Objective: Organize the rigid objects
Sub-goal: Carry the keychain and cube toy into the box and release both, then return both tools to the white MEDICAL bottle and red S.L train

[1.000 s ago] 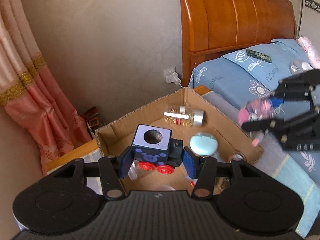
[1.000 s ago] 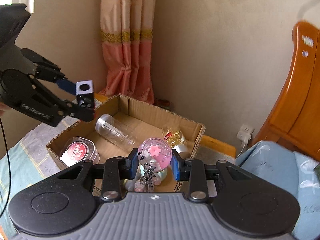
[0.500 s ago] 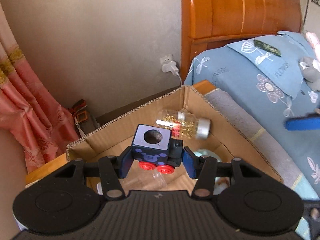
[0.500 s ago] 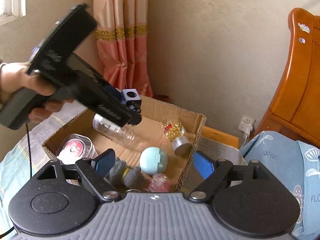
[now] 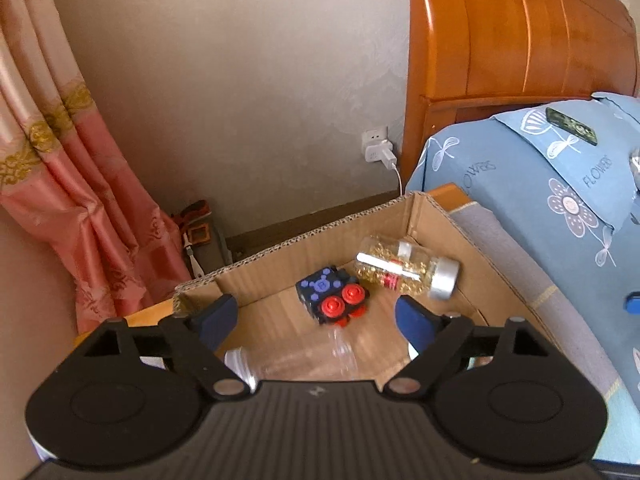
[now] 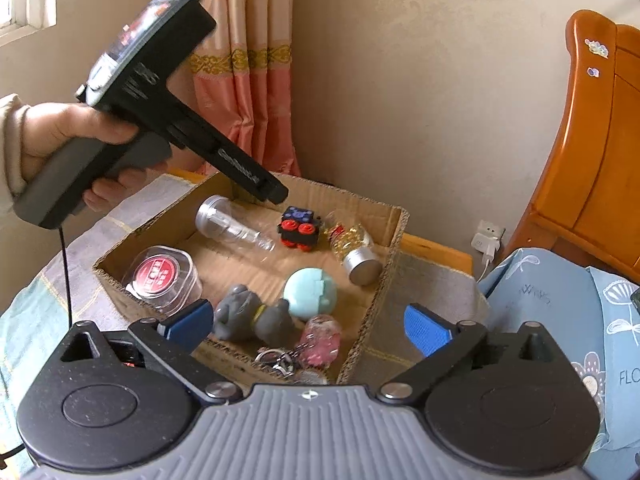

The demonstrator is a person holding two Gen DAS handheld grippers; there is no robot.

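An open cardboard box [image 5: 304, 236] [image 6: 394, 240] holds the objects. A dark blue toy train with red wheels [image 5: 332, 300] [image 6: 300, 226] lies on its side on the box floor, free of my left gripper [image 5: 316, 318], whose jaws are opening just above it. The same gripper [image 6: 274, 192] reaches in from the left in a person's hand. My right gripper [image 6: 308, 324] is opening wide over the near end of the box, nothing between its pads. Below it lies a pink globe keychain [image 6: 322, 338].
Also in the box: a bottle of gold beads [image 5: 404, 270] [image 6: 354, 246], a clear bottle [image 6: 232, 226], a red-lidded round tub [image 6: 162, 276], a mint ball [image 6: 310, 292], a grey toy [image 6: 248, 316]. A blue-covered bed [image 5: 560, 184] and wooden headboard [image 5: 520, 40] stand right, a pink curtain [image 5: 60, 160] left.
The left gripper opened and let the toy train fall onto the box floor. The right gripper opened and released the pink keychain, which now lies in the box. Both hands moved closer over the box.
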